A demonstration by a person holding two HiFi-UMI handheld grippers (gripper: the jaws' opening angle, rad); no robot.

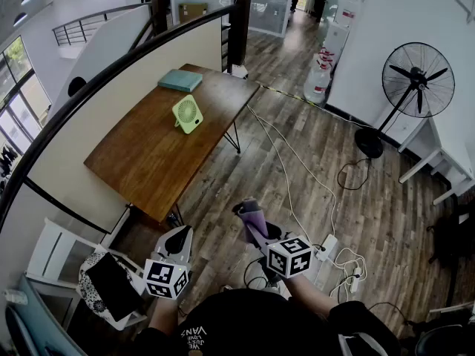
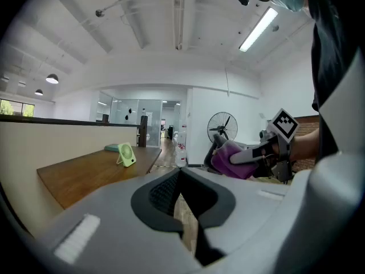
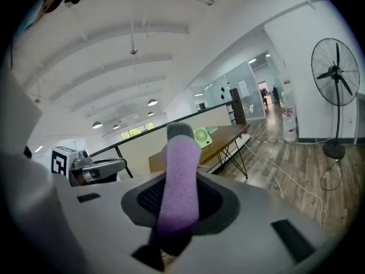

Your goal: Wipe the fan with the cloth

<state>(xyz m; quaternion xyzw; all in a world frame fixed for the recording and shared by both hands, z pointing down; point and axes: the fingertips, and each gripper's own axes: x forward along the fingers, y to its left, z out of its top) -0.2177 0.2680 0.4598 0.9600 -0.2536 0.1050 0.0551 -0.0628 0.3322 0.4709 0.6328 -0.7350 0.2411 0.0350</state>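
A small light-green desk fan (image 1: 188,114) stands upright on the wooden table (image 1: 152,158), well ahead of both grippers; it also shows small in the left gripper view (image 2: 126,153) and behind the cloth in the right gripper view (image 3: 202,136). My right gripper (image 1: 251,212) is shut on a folded purple cloth (image 3: 179,178), held in the air over the floor short of the table's near corner. The cloth (image 2: 232,158) shows to the right in the left gripper view. My left gripper (image 1: 179,237) is shut with nothing in it, near the table's front edge.
A teal book (image 1: 180,80) lies at the table's far end. A tall black pedestal fan (image 1: 415,80) stands at the right by the white wall. White cables and a power strip (image 1: 326,248) lie on the wood floor. A low partition wall (image 1: 111,87) runs behind the table.
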